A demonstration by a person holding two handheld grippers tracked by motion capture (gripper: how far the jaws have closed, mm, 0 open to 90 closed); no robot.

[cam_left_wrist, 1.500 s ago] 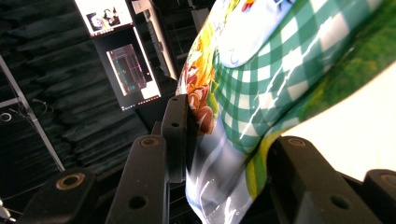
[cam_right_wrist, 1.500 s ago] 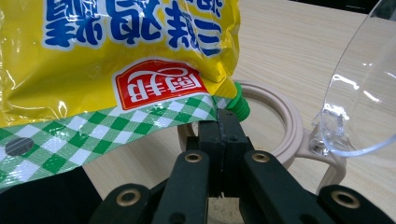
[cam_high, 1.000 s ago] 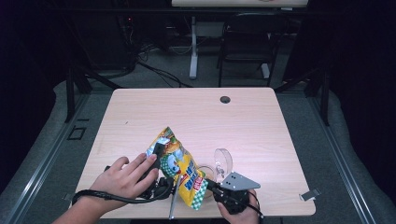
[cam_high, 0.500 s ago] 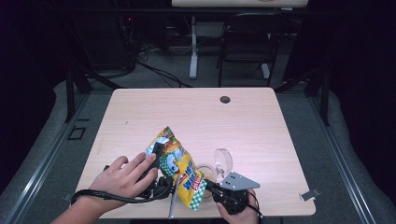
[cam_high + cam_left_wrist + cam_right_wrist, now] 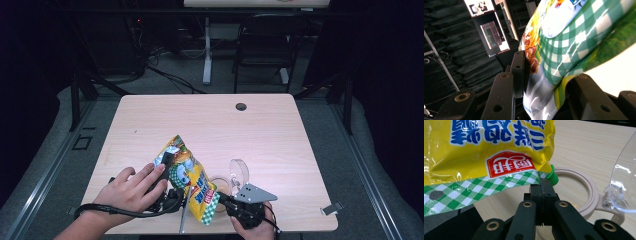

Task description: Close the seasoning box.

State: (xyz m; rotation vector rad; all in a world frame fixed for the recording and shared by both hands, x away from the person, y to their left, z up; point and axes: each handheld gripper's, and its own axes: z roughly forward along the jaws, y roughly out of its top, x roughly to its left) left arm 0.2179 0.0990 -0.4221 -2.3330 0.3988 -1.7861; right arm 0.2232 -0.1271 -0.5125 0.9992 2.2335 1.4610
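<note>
A yellow snack bag with a green-checked band (image 5: 192, 177) hangs tilted over the front of the table, held between both grippers. My left gripper (image 5: 170, 172) is shut on its silvery upper part, and the bag (image 5: 564, 50) bulges between that gripper's (image 5: 549, 82) two jaws. From the right, my right gripper (image 5: 221, 199) pinches the checked bottom edge. In the right gripper view it (image 5: 543, 186) is shut on that seam of the bag (image 5: 489, 152). Just behind the bag stands a beige round container (image 5: 222, 184), its rim (image 5: 590, 188) close by, with its clear lid (image 5: 239, 171) (image 5: 624, 180) hinged up.
The wooden table (image 5: 210, 125) has a dark cable hole (image 5: 241, 106) near its far edge. A small metal clip (image 5: 330, 208) lies at the front right corner. A green ribbed piece (image 5: 552, 177) sits against the container's rim. Chair and desk legs stand beyond the table.
</note>
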